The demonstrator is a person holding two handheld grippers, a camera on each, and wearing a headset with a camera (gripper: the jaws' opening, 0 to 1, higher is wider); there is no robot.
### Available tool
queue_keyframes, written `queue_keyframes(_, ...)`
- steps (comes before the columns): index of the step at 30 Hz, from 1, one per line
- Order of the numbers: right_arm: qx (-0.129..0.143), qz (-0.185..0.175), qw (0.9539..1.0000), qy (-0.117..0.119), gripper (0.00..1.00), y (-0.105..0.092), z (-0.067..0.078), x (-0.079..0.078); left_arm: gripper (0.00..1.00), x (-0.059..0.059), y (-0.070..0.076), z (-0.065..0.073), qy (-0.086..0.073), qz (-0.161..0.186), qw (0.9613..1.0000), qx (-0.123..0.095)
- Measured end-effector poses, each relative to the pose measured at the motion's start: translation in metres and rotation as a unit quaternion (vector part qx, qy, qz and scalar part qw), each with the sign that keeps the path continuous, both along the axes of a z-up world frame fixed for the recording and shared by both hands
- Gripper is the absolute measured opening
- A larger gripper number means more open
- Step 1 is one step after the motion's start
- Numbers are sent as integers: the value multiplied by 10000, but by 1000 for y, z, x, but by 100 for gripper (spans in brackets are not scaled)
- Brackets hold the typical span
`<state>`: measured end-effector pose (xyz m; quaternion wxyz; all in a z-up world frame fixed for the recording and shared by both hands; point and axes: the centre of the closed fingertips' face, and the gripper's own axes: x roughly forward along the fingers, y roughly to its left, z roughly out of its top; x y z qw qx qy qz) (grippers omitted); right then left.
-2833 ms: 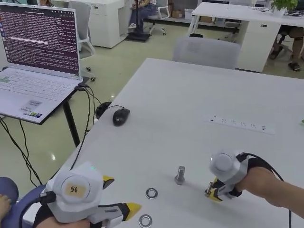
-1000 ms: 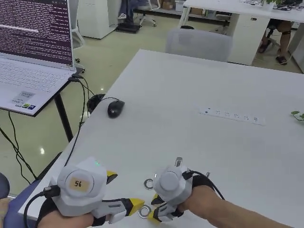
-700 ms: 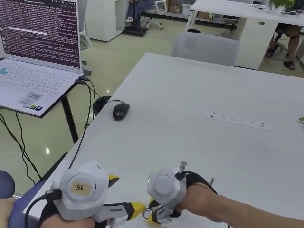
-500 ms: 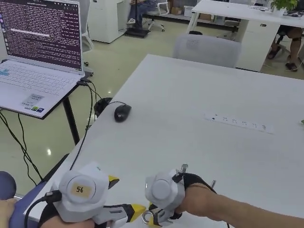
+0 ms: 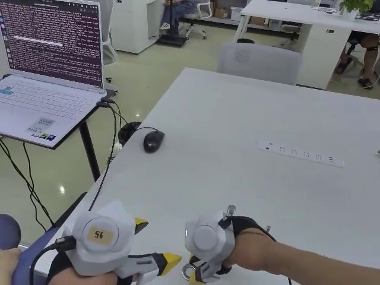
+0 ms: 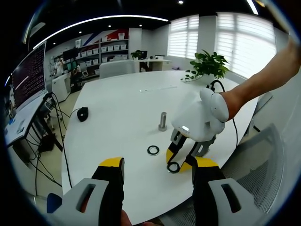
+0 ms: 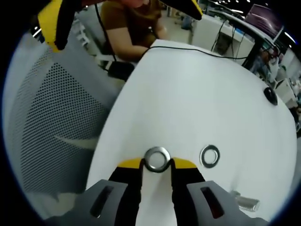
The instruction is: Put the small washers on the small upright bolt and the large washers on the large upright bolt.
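Right gripper (image 7: 156, 165) is clenched on one washer (image 7: 157, 150), gripped across its rim between the yellow tips, at the near edge of the worktop (image 7: 202, 94). Whether the washer is clear of the surface cannot be determined. Second washer (image 7: 203, 156) lies flat just beside it. Upright bolt (image 6: 162, 121) stands near, beyond both washers. Left gripper (image 6: 157, 163) is released, jaws wide apart, holding nothing.

A black mouse (image 5: 152, 141) and a white power strip (image 5: 300, 154) lie on the table (image 5: 237, 113).
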<state>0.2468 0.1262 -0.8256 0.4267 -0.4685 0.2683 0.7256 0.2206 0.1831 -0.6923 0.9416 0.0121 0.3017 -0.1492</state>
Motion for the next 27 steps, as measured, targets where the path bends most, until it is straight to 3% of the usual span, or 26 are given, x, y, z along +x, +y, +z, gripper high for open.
queue_keyframes(7, 59, -477, 9988, 45, 24, -26, 2, 21, 58, 0, 3, 0, -15, 51, 10000, -21)
queue_keyframes(15, 85, -1041, 9944, 125, 24, -51, 6, 44, 57, 2, -1, -1, -2, -10, 10000, -11)
queue_keyframes(22, 112, -1231, 9923, 113, 24, -58, 8, 56, 57, 4, -3, 0, -12, -37, 10000, 0)
queue_keyframes(27, 138, -1287, 9916, -1, 24, -60, 18, 66, 57, 4, -1, 1, -13, -14, 10000, 8)
